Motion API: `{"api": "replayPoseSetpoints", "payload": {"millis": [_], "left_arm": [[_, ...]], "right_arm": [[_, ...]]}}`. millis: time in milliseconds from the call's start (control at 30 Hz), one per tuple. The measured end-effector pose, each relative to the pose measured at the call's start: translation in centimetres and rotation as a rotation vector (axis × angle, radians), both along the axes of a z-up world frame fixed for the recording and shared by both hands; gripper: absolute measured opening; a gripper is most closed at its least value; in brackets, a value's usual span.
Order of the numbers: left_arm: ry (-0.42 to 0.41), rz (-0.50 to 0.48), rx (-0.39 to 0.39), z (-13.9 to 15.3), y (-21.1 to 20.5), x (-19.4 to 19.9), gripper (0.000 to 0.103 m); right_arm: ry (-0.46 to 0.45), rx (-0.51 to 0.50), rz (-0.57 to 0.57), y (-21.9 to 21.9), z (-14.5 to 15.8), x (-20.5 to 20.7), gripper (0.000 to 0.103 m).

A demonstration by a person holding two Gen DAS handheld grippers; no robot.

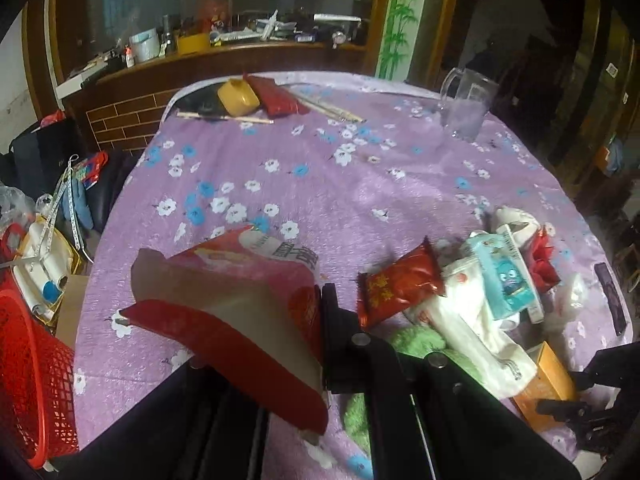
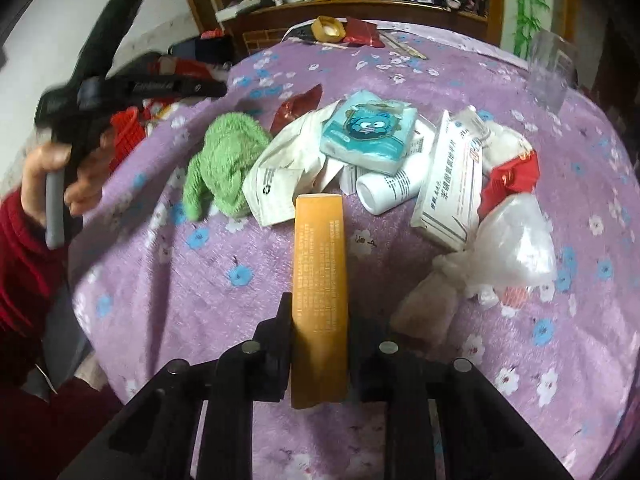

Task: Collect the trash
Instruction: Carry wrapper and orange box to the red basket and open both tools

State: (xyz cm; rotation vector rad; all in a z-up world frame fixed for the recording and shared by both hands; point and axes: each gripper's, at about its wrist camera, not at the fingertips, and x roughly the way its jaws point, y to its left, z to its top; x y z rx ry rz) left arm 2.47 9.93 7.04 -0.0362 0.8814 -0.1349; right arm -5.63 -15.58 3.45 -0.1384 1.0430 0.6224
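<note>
Premises: a lived-in private home, dining or sitting area. Evidence follows. A round surface fills the middle of the frame, covered in a purple cloth printed with blue and white flowers. At the top of the frame, a wooden cabinet with a glass front, its ledge crowded with household odds and ends. Chopsticks and a clear plastic jug lie at the far edge. A red plastic basket stands at lower left. Bamboo-pattern wall strip, upper right.
</note>
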Motion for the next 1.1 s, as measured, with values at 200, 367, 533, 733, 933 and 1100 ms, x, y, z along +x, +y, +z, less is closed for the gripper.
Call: {"api": "replayPoseSetpoints", "payload": {"millis": [200, 367, 533, 733, 933, 1100], "left_arm": [[-0.019, -0.009, -0.002, 0.9, -0.2, -1.3, 0.004], [-0.036, -0.024, -0.023, 1.6, -0.4, -2.3, 0.004], [-0.059, -0.043, -0.034, 2.7, -0.7, -3.4, 0.004], [-0.085, -0.047, -0.054, 4.1, 0.0, -5.0, 0.004], [-0.104, -0.028, -0.073, 5.3, 1.9, -6.6, 0.004], [-0.12, 0.033, -0.071, 6.2, 5.2, -8.7, 0.004]], "right_arm": [[-0.032, 0.081, -0.047, -1.5, 2.2, -1.2, 0.025], [-0.059, 0.103, -0.081, -2.1, 3.3, -1.7, 0.025], [-0.068, 0.134, -0.112, -2.7, 3.8, -1.4, 0.025], [-0.074, 0.162, -0.123, -2.6, 4.5, -1.4, 0.025], [-0.074, 0.203, -0.088, -0.3, 6.0, -0.7, 0.025], [-0.072, 0.223, -0.008, 4.6, 7.5, 0.3, 0.025]]}}
